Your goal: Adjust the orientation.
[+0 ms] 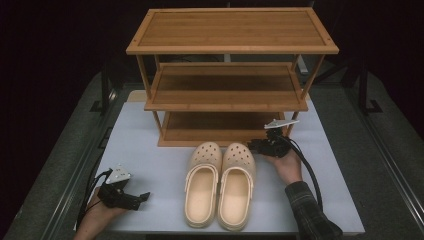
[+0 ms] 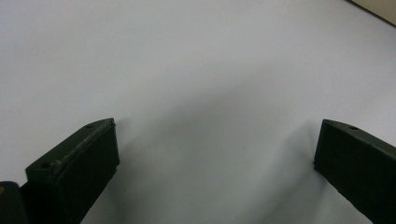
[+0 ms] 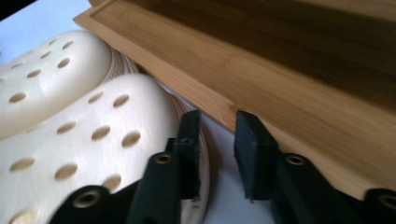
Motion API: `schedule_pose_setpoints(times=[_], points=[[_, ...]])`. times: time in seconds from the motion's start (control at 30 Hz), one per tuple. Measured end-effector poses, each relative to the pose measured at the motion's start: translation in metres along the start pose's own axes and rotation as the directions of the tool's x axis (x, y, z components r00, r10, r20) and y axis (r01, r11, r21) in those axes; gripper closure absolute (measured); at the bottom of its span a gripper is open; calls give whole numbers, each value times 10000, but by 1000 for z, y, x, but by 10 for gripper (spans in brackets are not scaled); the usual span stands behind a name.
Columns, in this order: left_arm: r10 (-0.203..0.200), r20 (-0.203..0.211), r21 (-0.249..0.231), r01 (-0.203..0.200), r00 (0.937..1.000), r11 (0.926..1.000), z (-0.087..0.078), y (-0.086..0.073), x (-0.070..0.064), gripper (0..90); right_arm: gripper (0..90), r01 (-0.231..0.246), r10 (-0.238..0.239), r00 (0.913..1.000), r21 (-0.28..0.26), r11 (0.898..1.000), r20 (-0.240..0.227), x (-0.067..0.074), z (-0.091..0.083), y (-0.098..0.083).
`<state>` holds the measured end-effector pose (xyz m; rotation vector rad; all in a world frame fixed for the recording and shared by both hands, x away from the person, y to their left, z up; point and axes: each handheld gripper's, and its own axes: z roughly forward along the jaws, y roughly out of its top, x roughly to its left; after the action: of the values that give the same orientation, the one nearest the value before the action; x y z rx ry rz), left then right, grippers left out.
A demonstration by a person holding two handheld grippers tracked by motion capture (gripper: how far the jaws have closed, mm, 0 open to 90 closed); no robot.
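A: Which step is being shown here?

B: The right gripper is closing in on the right clog of the pair of 2 cream clogs; the left clog is lying just beside it, toes pointing at the bamboo rack. Both clogs are resting on the white worktop, just in front of the rack's bottom shelf.

A: How are its jaws standing?

B: In the right gripper view they are standing a narrow gap apart with nothing between them; 1 jaw is lying against the clog's toe edge, the other sitting nearer the shelf's front lip. No grasp is made yet.

A: And the other gripper?

B: The left gripper is resting at the near left corner of the worktop, well apart from the clogs, its jaws spread wide over bare surface.

A: What is the next move likely calling for?

B: Probably seating the clog's rim between the jaws, clamping, then lifting clear of the shelf lip.
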<state>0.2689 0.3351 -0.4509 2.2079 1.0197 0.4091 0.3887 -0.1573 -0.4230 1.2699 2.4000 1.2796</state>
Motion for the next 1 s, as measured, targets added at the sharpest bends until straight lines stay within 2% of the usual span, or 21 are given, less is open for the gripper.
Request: schedule_pose_setpoints(times=[0.2, 0.3, 0.37, 0.47, 0.6, 0.8, 1.0], points=[[-7, -9, -48, 7, 10000, 10000, 0, 0, 0, 0, 480, -161, 154, 9996, 277, 9995, 236, -2, -15, -5], [-7, -9, -45, 7, 10000, 10000, 0, 0, 0, 0, 424, -272, 269, 9987, 83, 9996, 432, -1, -23, -9], [-13, -7, -52, 12, 10000, 10000, 0, 0, 0, 0, 417, -355, 354, 9983, 12, 9994, 459, -1, -28, -13], [-7, -12, -55, 7, 10000, 10000, 0, 0, 0, 0, 425, -299, 305, 9968, -93, 9995, 734, 2, -35, -22], [-2, -16, -46, 2, 10000, 10000, 0, 0, 0, 0, 425, -485, 493, 9960, -125, 9987, 746, 3, -45, -33], [-8, -18, -42, 8, 10000, 10000, 0, 0, 0, 0, 380, -463, 470, 9973, -131, 9988, 571, 11, -64, -45], [-105, -76, 140, 106, 9999, 9998, 0, 4, -1, 0, 356, -385, 386, 9990, -27, 9993, 246, 26, -81, -59]])
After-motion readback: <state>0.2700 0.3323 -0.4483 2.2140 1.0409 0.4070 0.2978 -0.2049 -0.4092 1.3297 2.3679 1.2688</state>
